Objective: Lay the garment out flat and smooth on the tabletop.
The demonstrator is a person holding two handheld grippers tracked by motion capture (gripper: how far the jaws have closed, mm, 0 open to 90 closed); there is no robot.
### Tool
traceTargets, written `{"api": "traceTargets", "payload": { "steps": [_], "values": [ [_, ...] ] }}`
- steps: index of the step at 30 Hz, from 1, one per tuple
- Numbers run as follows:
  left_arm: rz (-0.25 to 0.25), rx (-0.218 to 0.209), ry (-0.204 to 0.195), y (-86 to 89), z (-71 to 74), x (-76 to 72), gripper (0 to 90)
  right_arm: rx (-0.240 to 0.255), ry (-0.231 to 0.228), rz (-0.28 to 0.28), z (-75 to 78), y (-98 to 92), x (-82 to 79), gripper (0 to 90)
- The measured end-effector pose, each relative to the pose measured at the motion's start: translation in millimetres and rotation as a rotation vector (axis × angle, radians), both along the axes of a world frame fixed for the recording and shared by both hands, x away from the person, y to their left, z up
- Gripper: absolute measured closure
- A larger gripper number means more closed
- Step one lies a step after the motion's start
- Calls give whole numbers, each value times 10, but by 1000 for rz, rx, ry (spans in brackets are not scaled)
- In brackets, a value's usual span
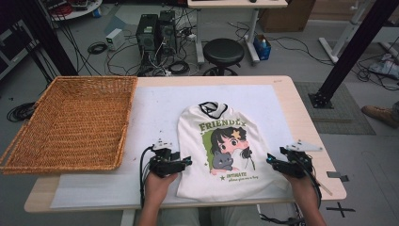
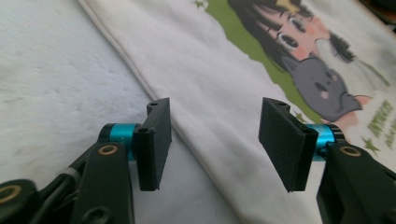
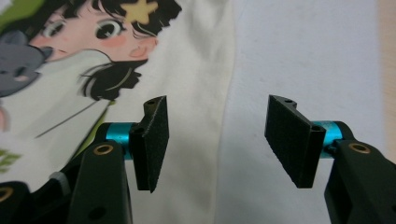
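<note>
Folded T-shirt is laid flat on white mat, between left gripper & right gripper. Both jaw pairs are held apart over its side edges, apparently nothing pinched.

White shirt, high view: the word "FRIENDLY" arcs in green capitals across the chest, above a cartoon print of a dark-haired girl and a grey cat. Beneath the print run two lines of smaller green lettering, too small to read. In the left gripper view this lettering appears at the right edge, blurred and illegible.
</note>
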State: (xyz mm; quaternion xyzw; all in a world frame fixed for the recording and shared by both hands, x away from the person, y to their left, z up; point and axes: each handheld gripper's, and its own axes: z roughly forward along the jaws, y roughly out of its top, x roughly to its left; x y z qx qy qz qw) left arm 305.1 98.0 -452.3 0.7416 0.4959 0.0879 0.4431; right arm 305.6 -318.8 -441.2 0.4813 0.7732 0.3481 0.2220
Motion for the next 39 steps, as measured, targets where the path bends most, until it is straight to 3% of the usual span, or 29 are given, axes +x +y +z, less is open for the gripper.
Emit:
{"api": "traceTargets", "payload": {
  "steps": [1, 2, 3, 4, 6, 8, 11, 12, 14, 15, 16, 19, 22, 25, 27, 28, 29, 31, 32, 33, 37, 39],
  "values": [
    [-13, 40, -16, -11, -6, 15, 869, -10, 52, 43, -68, 58, 105, 629],
    [3, 36, -19, 14, -5, 43, 872, -8, 43, 81, -58, 79, 119, 831],
    [35, 19, -31, 62, 3, 75, 875, 5, 55, 110, -44, 110, 141, 872],
    [66, 7, -50, 119, 18, 116, 877, -5, 58, 115, -30, 151, 173, 879],
    [108, -5, -71, 224, 56, 226, 877, 39, 37, 103, -1, 209, 269, 880],
    [143, 4, -95, 304, 99, 351, 878, 32, -38, 54, 32, 260, 377, 878],
    [199, -17, -179, 370, 146, 502, 869, -34, -135, -29, 64, 368, 536, 841],
    [224, -15, -195, 355, 157, 523, 815, -64, -147, -54, 65, 403, 578, 783],
    [229, -65, -173, 355, 167, 532, 554, -76, -122, -81, 61, 419, 620, 652],
    [209, -63, -169, 346, 167, 509, 541, -62, -116, -97, 68, 405, 600, 576],
    [189, -25, -169, 333, 169, 474, 530, -37, -120, -112, 76, 375, 556, 533],
    [145, 8, -150, 342, 161, 332, 483, 36, -140, -116, 93, 258, 363, 472],
    [115, 25, -136, 339, 123, 145, 483, 82, -115, -90, 63, 151, 173, 427],
    [86, 32, -78, 327, 52, -8, 483, 77, -35, -61, -12, 90, 11, 411],
    [74, 29, -35, 312, 0, -89, 485, 34, 8, -43, -77, 73, -78, 417],
    [73, 38, -52, 294, -15, -132, 484, 34, 32, -36, -112, 59, -109, 421],
    [43, 42, -54, 280, -10, -165, 520, 44, 25, -28, -109, 49, -142, 505],
    [-9, 93, -61, 225, -10, -233, 763, 53, 48, 9, -78, 31, -179, 733],
    [-15, 104, -71, 212, -5, -254, 854, 47, 50, 27, -80, 37, -200, 776],
    [-19, 102, -66, 222, -1, -267, 858, 31, 33, 42, -87, 43, -228, 858],
    [7, 53, -86, 339, 6, -357, 860, 45, -3, 60, -80, 3, -381, 883],
    [0, -27, -135, 496, 22, -503, 859, 57, -32, 69, -59, -35, -487, 883]
  ]
}}
